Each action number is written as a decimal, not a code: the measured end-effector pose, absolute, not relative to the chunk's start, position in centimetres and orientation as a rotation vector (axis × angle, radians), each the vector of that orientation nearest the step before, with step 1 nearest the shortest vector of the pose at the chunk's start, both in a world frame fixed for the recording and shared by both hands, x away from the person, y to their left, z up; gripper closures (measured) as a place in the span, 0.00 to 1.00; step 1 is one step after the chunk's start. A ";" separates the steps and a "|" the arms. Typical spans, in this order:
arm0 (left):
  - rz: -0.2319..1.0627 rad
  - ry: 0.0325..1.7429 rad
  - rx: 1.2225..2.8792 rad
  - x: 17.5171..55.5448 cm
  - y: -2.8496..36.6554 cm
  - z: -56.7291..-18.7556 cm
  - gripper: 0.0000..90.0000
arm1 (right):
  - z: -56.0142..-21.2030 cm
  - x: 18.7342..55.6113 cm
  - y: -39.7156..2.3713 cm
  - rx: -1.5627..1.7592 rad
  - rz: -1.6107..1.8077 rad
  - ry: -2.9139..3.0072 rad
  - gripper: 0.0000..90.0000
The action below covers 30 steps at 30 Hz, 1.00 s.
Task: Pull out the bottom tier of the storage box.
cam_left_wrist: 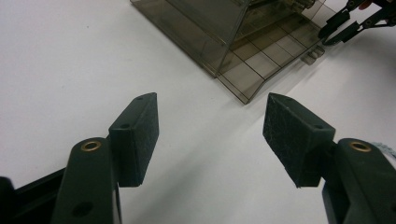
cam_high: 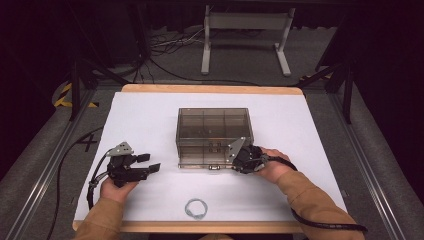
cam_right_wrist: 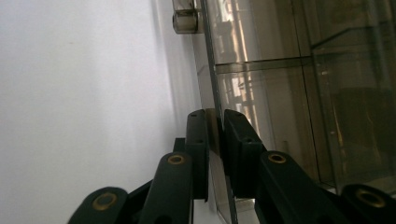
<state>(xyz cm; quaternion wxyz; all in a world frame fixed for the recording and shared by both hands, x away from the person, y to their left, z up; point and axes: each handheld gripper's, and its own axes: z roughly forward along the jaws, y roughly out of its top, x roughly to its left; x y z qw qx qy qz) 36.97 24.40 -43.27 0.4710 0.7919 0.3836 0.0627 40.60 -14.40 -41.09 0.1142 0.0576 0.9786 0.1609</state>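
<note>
Lid (cam_right_wrist: 211, 93) edge sits clamped between right gripper (cam_right_wrist: 215, 122) fingers; left gripper (cam_left_wrist: 210, 135) fingers spread.

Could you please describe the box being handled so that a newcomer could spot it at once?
On the white table top, look to the middle: the smoky see-through compartment box stands there, its lid edge pinched by the right gripper. Unlike the small wire ring near the front edge, it is large and boxy.

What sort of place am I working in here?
Likely a lab recording station: a white-covered wooden table framed by metal rails, loose cables on grey carpet, dark surroundings. The right claw pinches the smoky clear plastic compartment box.
</note>
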 end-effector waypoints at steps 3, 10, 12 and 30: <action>0.153 0.940 1.939 37.0 24.4 -43.3 0.41 | -41.1 40.2 -14.4 0.157 0.467 2.880 0.91; 0.151 0.942 1.937 37.0 24.4 -43.3 0.41 | -41.1 39.4 -14.4 0.155 0.458 2.909 0.92; 0.153 0.941 1.939 37.0 24.4 -43.3 0.41 | -41.1 39.2 -14.5 0.143 0.446 2.915 0.92; 0.149 0.946 1.942 37.0 24.4 -43.3 0.41 | -41.1 37.7 -14.3 0.112 0.433 2.951 0.94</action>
